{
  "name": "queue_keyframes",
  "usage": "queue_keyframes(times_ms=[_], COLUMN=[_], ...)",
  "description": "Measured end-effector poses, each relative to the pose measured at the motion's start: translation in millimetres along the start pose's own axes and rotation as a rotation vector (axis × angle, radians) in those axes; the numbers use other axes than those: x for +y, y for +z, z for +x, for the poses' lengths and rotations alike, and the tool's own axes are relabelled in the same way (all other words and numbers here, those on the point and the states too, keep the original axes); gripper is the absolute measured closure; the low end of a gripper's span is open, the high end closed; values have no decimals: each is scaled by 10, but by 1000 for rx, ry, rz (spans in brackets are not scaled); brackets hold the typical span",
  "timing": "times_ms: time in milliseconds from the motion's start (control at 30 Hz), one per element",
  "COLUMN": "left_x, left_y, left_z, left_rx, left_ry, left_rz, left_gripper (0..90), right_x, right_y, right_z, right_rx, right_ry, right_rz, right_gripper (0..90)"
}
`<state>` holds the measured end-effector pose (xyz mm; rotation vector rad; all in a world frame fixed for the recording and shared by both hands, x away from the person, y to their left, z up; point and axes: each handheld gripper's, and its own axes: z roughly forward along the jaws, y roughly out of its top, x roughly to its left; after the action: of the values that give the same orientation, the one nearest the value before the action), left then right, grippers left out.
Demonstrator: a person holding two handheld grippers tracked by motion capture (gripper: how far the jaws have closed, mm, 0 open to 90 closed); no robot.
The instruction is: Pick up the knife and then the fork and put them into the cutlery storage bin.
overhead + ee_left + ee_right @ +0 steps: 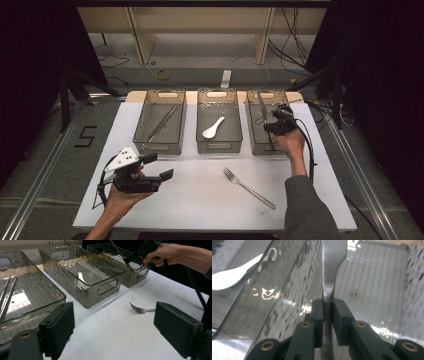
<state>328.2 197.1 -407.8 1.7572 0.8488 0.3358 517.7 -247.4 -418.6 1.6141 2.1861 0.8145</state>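
- Right gripper (pixel 274 121): over the right-hand bin at the far right of the tabletop; fingers (pixel 318 315) pressed narrow on the handle of a flat silver metal knife (pixel 331 270).
- Silver metal knife: inside the right smoky translucent plastic bin (pixel 255 145), blade pointing to the far end, held between the fingers.
- Left gripper (pixel 150 172): held above the near left of the white tabletop (pixel 200 200); fingers (pixel 58 327) wide apart, nothing between them.
- Silver metal fork (pixel 248 187): lying on the tabletop near the middle, in front of the bins, tines toward the far left.
- Middle smoky translucent plastic bin (pixel 219 146): holds a white ceramic soup spoon (pixel 214 127).
- Left smoky translucent plastic bin (pixel 156 146): holds a pair of long metal chopsticks (pixel 161 124), lying diagonally.
- The three bins stand side by side along the far edge of the tabletop.
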Motion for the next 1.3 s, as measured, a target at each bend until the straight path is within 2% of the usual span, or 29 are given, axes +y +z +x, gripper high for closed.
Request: queue_keyframes(times_ms=[100, 133, 267, 300, 367, 467, 533, 600, 633, 667, 700, 800, 833, 867, 900, 933, 1067, 1300], left_x=[0, 0, 0, 0, -1, -1, 0, -1, 0, 0, 0, 0, 0, 0, -1, 0, 0, 2], left_y=[-3, -5, -4, -4, 0, -1, -1, -1, -1, -1, -2, -3, -2, -2, -2, -2, -2, -7], left_z=[2, 3, 1, -1, -1, 1, 3, 3, 4, 4, 3, 1, 0, 1, 2, 3, 1, 2], left_rx=[1, 2, 2, 2, 2, 2, 2, 3, 3, 3, 3, 3, 4, 5, 5, 6, 5, 6], left_ry=[0, 0, 3, 2, 2, 4, 4, 4, 5, 4, 5, 4, 4, 4, 4, 4, 4, 4], left_rz=[-1, 1, 2, 1, 2, 4, 5, 5, 5, 5, 6, 4, 4, 4, 3, 2, 2, -2], left_gripper=[164, 164, 164, 164, 164, 164, 164, 164, 164, 164, 163, 163, 162, 162, 162, 162, 162, 162], right_x=[9, 32, 54, 51, 46, 28, 5, -5, -28, -28, -57, -92, -137, -137, -201, -201, -309, -514], right_y=[-5, -42, -105, -143, -162, -230, -324, -357, -424, -424, -490, -550, -600, -600, -644, -644, -705, -795], right_z=[-1, 2, 4, 1, 4, 38, 92, 113, 160, 160, 209, 255, 313, 313, 385, 385, 500, 677], right_rx=[8, 33, 32, 43, 49, 64, 90, 101, 118, 118, 132, 150, 158, 158, 175, 175, 194, 249], right_ry=[18, 19, 10, 7, 1, -34, -84, -100, -135, -135, -168, -193, -220, -220, -254, -254, -317, -359], right_rz=[-5, -21, -22, -32, -33, -31, -25, -25, -12, -12, -7, -3, -3, -3, 4, 4, 16, 0], right_gripper=[748, 696, 653, 615, 601, 535, 507, 491, 464, 464, 432, 391, 359, 359, 345, 345, 340, 332])
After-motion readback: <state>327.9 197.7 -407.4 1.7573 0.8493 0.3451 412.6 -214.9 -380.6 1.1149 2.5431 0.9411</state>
